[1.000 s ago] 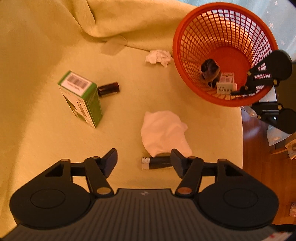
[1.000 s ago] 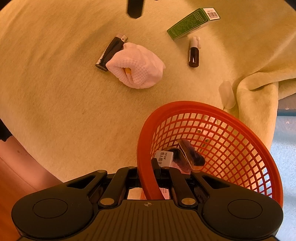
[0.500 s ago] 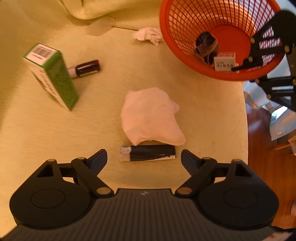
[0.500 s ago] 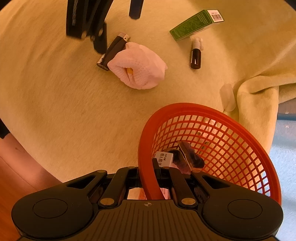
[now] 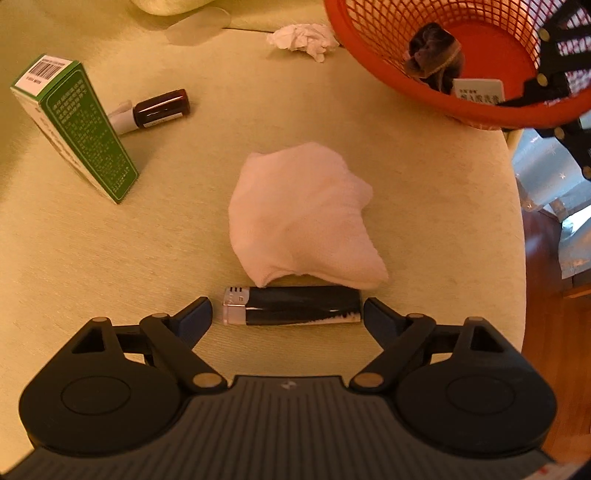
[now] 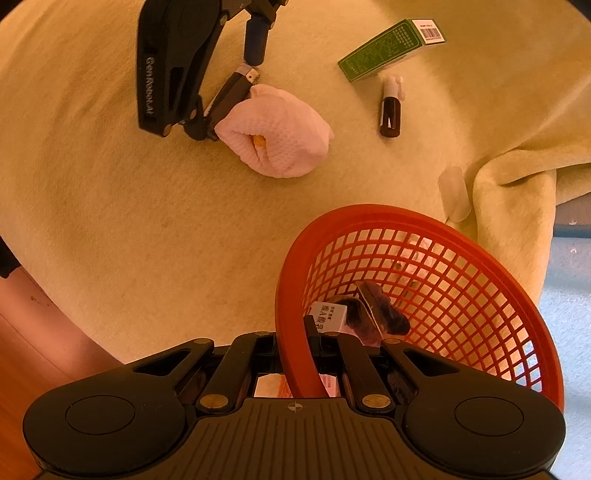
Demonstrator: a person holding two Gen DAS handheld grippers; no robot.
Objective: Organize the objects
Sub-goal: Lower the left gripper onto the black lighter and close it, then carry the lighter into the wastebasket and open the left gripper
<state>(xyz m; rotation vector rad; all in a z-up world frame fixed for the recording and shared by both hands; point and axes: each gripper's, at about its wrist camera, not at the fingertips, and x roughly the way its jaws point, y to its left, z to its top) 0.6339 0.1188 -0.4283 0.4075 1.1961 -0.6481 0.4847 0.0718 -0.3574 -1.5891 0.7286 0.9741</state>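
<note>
A black lighter (image 5: pixel 291 305) lies crosswise on the yellow cloth, right between the fingertips of my open left gripper (image 5: pixel 288 314); neither pad touches it. A pink sock (image 5: pixel 301 218) rests just beyond it. From the right wrist view the left gripper (image 6: pixel 229 96) straddles the lighter (image 6: pixel 232 88) beside the sock (image 6: pixel 277 129). My right gripper (image 6: pixel 310 332) is shut on the rim of the red mesh basket (image 6: pixel 291 295), which holds a small white box (image 6: pixel 328 315) and a dark scrunchie (image 6: pixel 380 314). The basket (image 5: pixel 424 96) sits at the upper right in the left wrist view.
A green carton (image 5: pixel 77 125) stands at the left with a brown vial (image 5: pixel 159 109) beside it. A crumpled tissue (image 5: pixel 303 38) and a clear cap (image 5: pixel 199 29) lie near the folded cloth. The table edge (image 5: pixel 517 258) drops to wooden floor on the right.
My left gripper has come down and forward to the lighter and spread wider, so its fingertips now flank the lighter's ends. The right gripper and basket stayed put.
</note>
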